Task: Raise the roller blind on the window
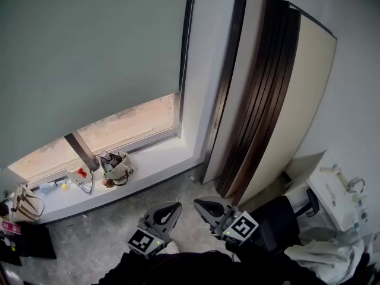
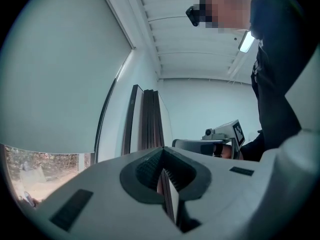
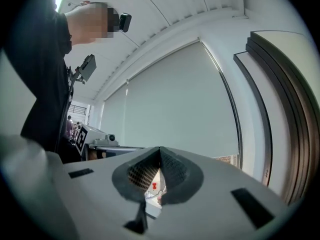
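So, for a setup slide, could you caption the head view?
Shut and empty, the left gripper and right gripper face a window whose roller blind hangs almost to the sill.

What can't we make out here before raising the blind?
- Grey roller blind: no pull cord or chain discernible in any view; head view's top edge cuts off its top.
- Small clutter on white window sill: too small in head view; the shut right gripper blocks most of it in right gripper view.

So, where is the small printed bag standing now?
In the head view the small printed bag sits on the white windowsill, left of centre, just below the roller blind's lower edge.
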Available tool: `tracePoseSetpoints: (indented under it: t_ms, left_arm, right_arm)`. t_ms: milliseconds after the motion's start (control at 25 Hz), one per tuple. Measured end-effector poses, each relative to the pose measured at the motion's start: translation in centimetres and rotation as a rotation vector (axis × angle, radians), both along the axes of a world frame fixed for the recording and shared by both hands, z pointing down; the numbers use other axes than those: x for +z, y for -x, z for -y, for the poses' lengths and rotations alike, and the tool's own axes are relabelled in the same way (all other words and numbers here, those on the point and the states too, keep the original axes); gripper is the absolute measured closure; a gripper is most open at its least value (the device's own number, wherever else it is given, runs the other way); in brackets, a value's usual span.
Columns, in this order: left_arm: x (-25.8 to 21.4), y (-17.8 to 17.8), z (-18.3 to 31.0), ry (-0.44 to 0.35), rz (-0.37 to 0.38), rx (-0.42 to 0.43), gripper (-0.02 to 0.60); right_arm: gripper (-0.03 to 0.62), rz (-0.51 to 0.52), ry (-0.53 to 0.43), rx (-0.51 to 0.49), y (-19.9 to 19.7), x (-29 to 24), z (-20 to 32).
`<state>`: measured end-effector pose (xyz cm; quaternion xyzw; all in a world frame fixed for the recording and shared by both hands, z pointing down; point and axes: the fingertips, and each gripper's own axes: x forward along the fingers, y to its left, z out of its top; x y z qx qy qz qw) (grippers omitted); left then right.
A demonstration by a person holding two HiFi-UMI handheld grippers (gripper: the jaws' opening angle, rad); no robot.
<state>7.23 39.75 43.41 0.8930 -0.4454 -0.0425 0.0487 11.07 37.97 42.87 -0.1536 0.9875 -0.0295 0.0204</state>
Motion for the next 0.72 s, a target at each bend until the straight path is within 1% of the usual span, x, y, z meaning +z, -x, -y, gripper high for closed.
tracePoseSetpoints:
  t_ms: [80,160,240,400,520,720]
  left_arm:
    - [0.2,1.6,1.7,0.005,-0.003,0.011,0.574]
    - [0.4,2.9,3.6,0.010,-0.005,0.014,0.574]
    - [0.5,3.8,5.5,0.011,-0.015,0.011,0.574]
    - [1.4,5.1,9.2,0.034,-0.035,0.004,0.574]
    - [2.3,6.1,13.1,0.050,-0.024,-0.015,0.574]
    - [1.9,7.4,20.7,0.041,0.004,-0.068,0.574]
  right_arm:
    - [0.588,0.032,0.003,0.012,1.6,-0.2,1.7]
    - [0.588,0.064,0.005,-0.004,2.7,-0.3,3.2]
    - [0.588,0.057,0.005,-0.012,3.7,-0.2,5.0]
    - [0.588,0.027,0.046,-0.004,4.9,1.2,9.3]
    - [0.588,0.029,0.040,-0.007,5.7,1.7,13.5]
    - [0.588,0.061,0.031,-0.061,7.2,1.1,21.0]
